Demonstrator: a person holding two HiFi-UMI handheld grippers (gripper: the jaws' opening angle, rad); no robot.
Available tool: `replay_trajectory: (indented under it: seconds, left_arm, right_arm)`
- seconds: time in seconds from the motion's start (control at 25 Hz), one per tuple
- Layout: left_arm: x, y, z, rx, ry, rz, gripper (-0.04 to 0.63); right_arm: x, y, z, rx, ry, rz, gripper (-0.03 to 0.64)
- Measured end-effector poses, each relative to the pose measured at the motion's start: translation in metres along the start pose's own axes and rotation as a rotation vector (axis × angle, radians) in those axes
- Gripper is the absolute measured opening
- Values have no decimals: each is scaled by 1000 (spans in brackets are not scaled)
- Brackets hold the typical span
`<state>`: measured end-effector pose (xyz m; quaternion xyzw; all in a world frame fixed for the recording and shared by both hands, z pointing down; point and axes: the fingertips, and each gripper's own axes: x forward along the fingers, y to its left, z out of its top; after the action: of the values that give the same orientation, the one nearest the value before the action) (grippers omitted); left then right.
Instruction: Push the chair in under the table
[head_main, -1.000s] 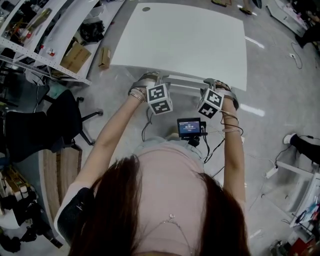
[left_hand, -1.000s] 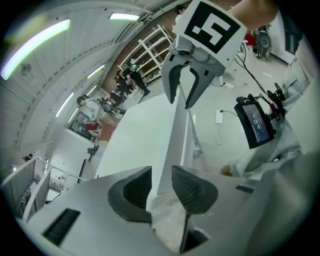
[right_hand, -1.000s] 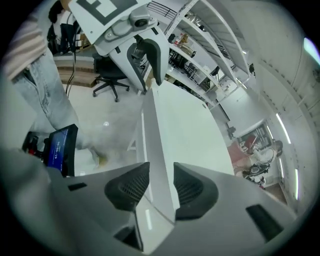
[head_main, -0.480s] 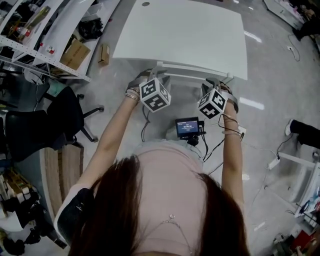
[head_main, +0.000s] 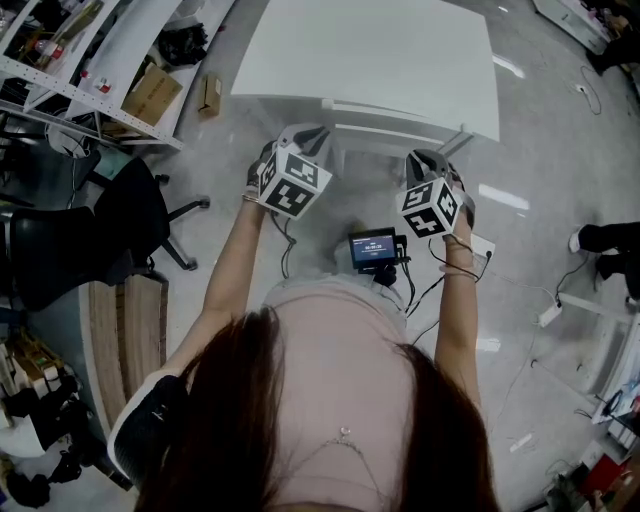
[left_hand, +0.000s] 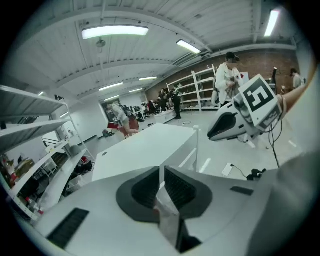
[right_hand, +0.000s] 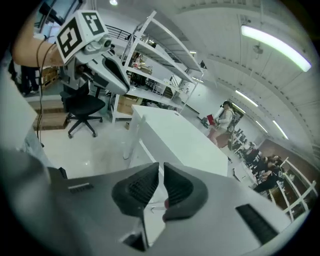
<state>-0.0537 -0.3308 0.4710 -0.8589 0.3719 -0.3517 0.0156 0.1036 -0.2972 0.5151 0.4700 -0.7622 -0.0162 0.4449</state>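
**mo:** ok so where's the chair sitting right now?

**jay:** the white chair (head_main: 395, 118) is sitting tucked under the near edge of the white table (head_main: 370, 50), upper middle of the head view. Only its top rail and a bit of frame are showing. The rest is hiding under the tabletop.

**mo:** and are the grippers hanging onto it?

**jay:** nope. The left gripper (head_main: 305, 135) is hovering just below the rail's left end and the right gripper (head_main: 428, 160) just below its right end. As far as I'm seeing, both are sitting apart from it. They're pointing toward the table, marker cubes facing the camera.

**mo:** jaws?

**jay:** both pairs have just been closing. In each gripper view the dark ribbed pads are sitting all but together, with only a thin slit between them. Nothing's being held in there.

**mo:** anything else lying around?

**jay:** a black office chair (head_main: 130, 215) is standing at the left edge, well apart from the table. It's near some shelving (head_main: 90, 60) in the upper left, and a cardboard box (head_main: 152, 95) is lying on the floor beside that. A small screen (head_main: 372, 248) is hanging at the person's chest, mid frame, with cables trailing off it.
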Motion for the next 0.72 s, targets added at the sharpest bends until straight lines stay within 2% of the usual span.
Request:
replay_trajectory:
  seconds: [0.2,0.44,0.72]
  left_arm:
    - [-28,-12,-4,-113,-56,-9,34]
    - [-66,-38,-6,-233,-114,-41,23]
    - [-113,-55,-20,-312,-185,-47,8]
  right_arm:
    - [-28,10,4,98,-59,-39,35]
    - [-63,26,-1,195,-102,-46,26]
    - [-96,51,-3,270,-134,-67,20]
